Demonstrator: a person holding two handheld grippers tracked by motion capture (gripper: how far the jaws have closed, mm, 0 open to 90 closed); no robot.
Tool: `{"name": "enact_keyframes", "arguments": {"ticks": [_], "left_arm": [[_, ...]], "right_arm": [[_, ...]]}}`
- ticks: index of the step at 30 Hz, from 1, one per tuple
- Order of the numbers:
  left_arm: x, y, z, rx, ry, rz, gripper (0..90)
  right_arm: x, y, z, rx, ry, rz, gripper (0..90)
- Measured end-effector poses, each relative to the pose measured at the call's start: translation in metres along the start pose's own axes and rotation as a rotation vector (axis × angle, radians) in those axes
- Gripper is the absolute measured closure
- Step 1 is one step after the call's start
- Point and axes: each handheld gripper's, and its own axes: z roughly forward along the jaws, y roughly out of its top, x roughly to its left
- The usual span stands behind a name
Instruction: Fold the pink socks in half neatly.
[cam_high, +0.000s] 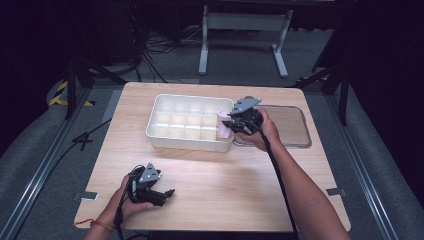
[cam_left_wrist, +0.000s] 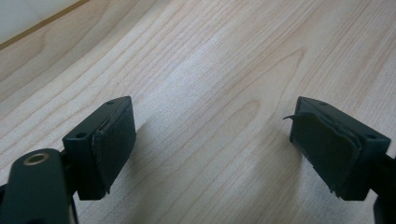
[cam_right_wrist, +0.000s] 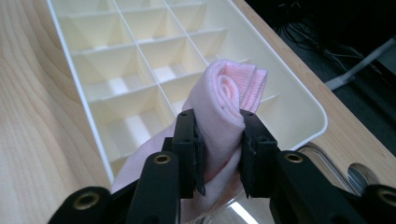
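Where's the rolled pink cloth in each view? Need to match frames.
High view: pink cloth right of centre, at the right end of the white divided tray, in the right gripper.
Left gripper view: bare wooden table between open jaws, no cloth.
Right gripper view: cloth at centre, clamped between the jaws, over the tray's near end.
Shared landmark: the tray.

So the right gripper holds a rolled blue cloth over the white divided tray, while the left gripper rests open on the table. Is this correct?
Not quite: the rolled cloth is pink, not blue, as the right gripper view shows. The rest holds: the right gripper is shut on it over the white divided tray, and the left gripper rests open on the table.
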Motion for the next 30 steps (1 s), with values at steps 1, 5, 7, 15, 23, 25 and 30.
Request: {"name": "enact_keyframes", "arguments": {"ticks": [1, 5, 7, 15, 23, 25, 30], "left_arm": [[0.000, 0.000, 0.000, 0.000, 0.000, 0.000, 14.6], [0.000, 0.000, 0.000, 0.000, -0.001, -0.001, 14.6], [0.000, 0.000, 0.000, 0.001, 0.000, -0.001, 14.7], [-0.001, -0.001, 0.000, -0.003, -0.001, -0.011, 15.3], [-0.001, -0.001, -0.001, -0.001, 0.006, 0.002, 15.3], [-0.001, 0.000, -0.002, 0.005, 0.005, 0.003, 15.3], [-0.001, 0.000, -0.002, 0.007, 0.006, 0.005, 15.4]], "right_arm": [[0.000, 0.000, 0.003, 0.016, -0.011, -0.010, 71.2], [0.001, 0.001, 0.008, 0.034, -0.011, -0.022, 71.3], [0.003, 0.002, 0.009, 0.040, -0.006, -0.033, 71.3], [0.011, -0.001, 0.022, 0.106, 0.021, -0.084, 71.1], [0.012, -0.005, 0.037, 0.208, 0.093, -0.132, 70.9], [0.014, -0.003, 0.042, 0.245, 0.100, -0.155, 70.9], [0.012, 0.001, 0.045, 0.289, 0.132, -0.172, 71.0]]}}
